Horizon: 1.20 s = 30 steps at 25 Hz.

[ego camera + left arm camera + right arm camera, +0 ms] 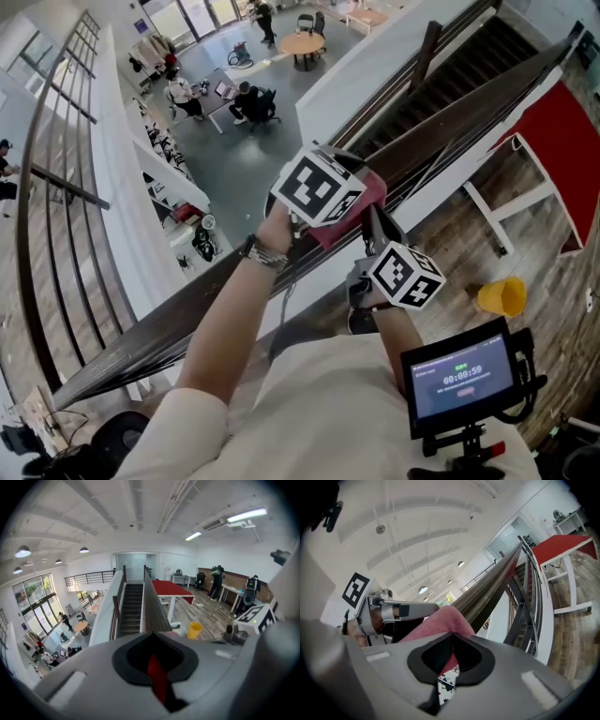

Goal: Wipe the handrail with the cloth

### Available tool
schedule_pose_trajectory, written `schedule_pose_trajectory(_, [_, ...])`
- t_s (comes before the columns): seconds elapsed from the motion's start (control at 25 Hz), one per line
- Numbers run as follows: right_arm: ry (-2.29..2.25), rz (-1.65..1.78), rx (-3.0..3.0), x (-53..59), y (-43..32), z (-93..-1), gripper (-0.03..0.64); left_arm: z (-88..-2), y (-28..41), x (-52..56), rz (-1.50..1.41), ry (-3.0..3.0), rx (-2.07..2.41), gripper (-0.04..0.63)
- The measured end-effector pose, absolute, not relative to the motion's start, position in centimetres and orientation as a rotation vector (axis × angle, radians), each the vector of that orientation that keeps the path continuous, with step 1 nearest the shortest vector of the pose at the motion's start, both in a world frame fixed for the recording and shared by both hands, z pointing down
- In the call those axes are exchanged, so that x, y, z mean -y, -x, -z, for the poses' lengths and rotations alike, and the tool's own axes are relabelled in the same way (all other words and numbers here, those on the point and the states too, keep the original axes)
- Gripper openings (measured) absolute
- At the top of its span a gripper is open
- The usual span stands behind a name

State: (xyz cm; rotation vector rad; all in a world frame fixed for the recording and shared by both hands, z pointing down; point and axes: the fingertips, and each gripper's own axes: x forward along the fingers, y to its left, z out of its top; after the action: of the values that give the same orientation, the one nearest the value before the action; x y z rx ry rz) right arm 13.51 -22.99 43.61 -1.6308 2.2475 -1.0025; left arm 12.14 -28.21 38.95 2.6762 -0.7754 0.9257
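- Left gripper [151,638]: my jaws are clenched on the cloth [157,677], and a red strip of it fills the slot between them.
- Right gripper [452,637]: my jaws are clenched on the same cloth. A pink fold bulges just above the tips.
- Cloth position: it is bunched on top of the handrail [187,328], between my two grippers, which sit close together over the rail in the head view.
- Left gripper orientation: it points along the rail, which runs straight ahead of the jaws beside a staircase [131,609].
- Right gripper orientation: it faces across towards the left gripper, with the rail slanting up to the right behind the cloth.
- Handrail: dark wood, running diagonally across the head view, with metal bars beneath it.
- My side of the rail: wood floor [469,234], a yellow bucket [503,296] and a red-topped table [562,131] with a white frame.
- Far side of the rail: a lower floor with people seated at tables.
- Near my body: a small screen [464,375] on a black mount.
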Motion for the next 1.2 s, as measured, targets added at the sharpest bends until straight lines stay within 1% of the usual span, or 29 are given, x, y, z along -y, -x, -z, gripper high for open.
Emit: schedule_pose_trajectory(1.2, [1.595, 1.049, -2.251, 22.94, -13.37, -44.08, -0.005, -39.49, -12.12, 28.18, -0.942, -2.672, 0.769, 0.006])
